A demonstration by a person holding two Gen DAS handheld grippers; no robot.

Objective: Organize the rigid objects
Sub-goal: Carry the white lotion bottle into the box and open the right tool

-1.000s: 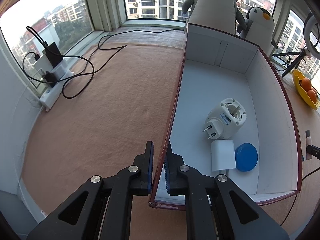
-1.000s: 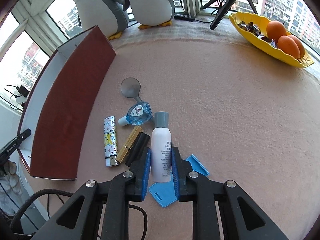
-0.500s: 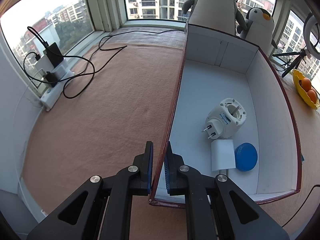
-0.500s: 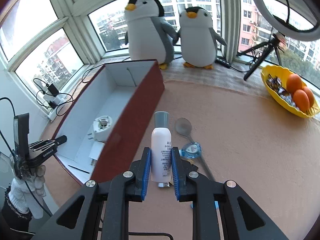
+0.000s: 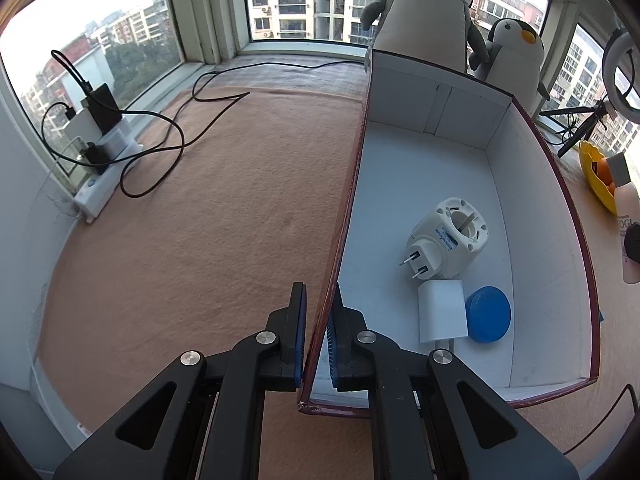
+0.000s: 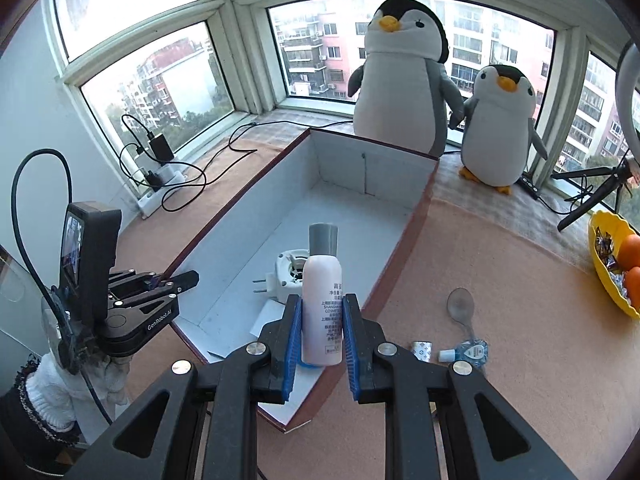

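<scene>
My right gripper (image 6: 320,346) is shut on a white bottle with a grey cap (image 6: 322,300) and holds it upright above the near end of the open box (image 6: 416,204). The bottle also shows at the right edge of the left wrist view (image 5: 626,216). My left gripper (image 5: 318,328) is shut on the box's left wall (image 5: 348,200) near its front corner; it also shows in the right wrist view (image 6: 176,280). Inside the box lie a white plug adapter (image 5: 448,240), a white card (image 5: 442,316) and a blue round lid (image 5: 488,314).
On the carpet right of the box lie a spoon (image 6: 462,306), a small clear-blue bottle (image 6: 470,352) and a lighter's end (image 6: 422,350). A yellow fruit bowl (image 6: 612,264) sits far right. Two plush penguins (image 6: 404,80) stand behind the box. A power strip with cables (image 5: 100,160) lies at the left.
My right gripper has carried the bottle left, from beside the box to above its near end. The bottle now appears in the left wrist view. The left gripper has not moved.
</scene>
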